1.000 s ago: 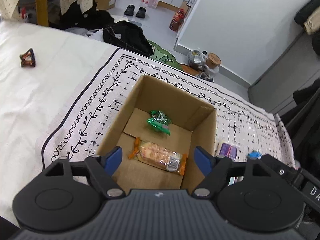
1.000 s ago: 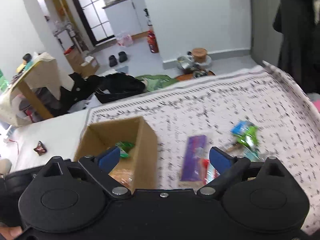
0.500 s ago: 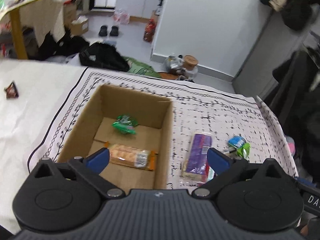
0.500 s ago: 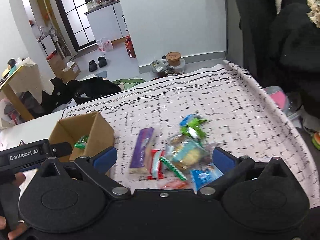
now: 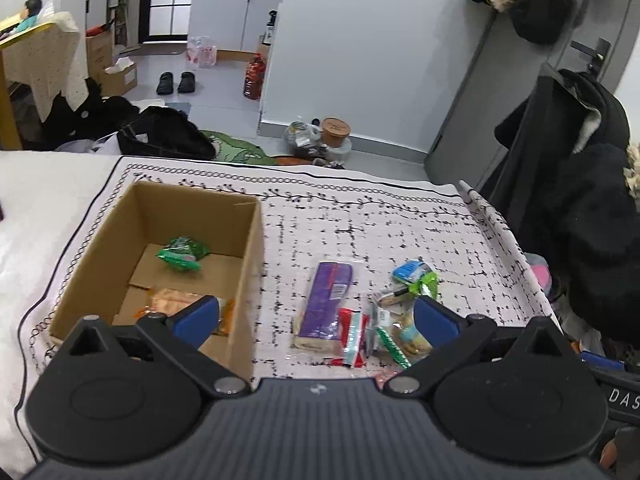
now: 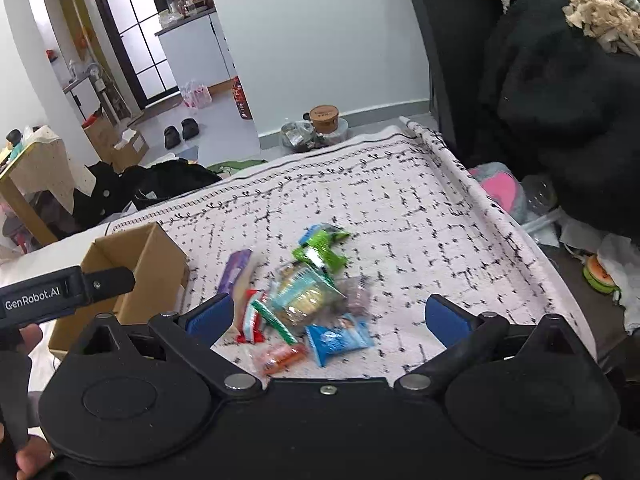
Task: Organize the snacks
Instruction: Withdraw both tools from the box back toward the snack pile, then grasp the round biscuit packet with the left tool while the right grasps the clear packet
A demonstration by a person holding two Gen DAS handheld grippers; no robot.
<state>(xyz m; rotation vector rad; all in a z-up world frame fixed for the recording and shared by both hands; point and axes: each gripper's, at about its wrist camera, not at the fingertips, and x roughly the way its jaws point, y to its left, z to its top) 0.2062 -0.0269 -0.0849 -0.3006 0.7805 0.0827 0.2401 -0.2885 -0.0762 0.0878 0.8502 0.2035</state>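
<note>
An open cardboard box [image 5: 256, 248] [image 6: 160, 264] stands on the patterned cloth, holding a green packet [image 5: 182, 254] and an orange cracker pack [image 5: 176, 300]. To its right lies a pile of snacks: a purple bar [image 5: 326, 298] [image 6: 236, 272], a red-and-white packet [image 5: 352, 336] [image 6: 250, 320], a green packet [image 6: 318, 250], a blue packet [image 6: 338, 338] and an orange one [image 6: 280, 356]. My left gripper [image 5: 316, 316] is open above the box's right wall and the purple bar. My right gripper [image 6: 328, 316] hovers open over the pile. Neither holds anything.
The cloth [image 6: 400, 208] ends at a rolled edge [image 6: 452, 160] on the right, with dark coats [image 6: 560, 92] beyond. Past the far edge are bags and clothes on the floor [image 5: 160, 140]. A hand [image 6: 28, 336] holds the left gripper's body at the left.
Both grippers have swung right, away from the box toward the snack pile. The pile has come fully into both views. The jaws stay open.
</note>
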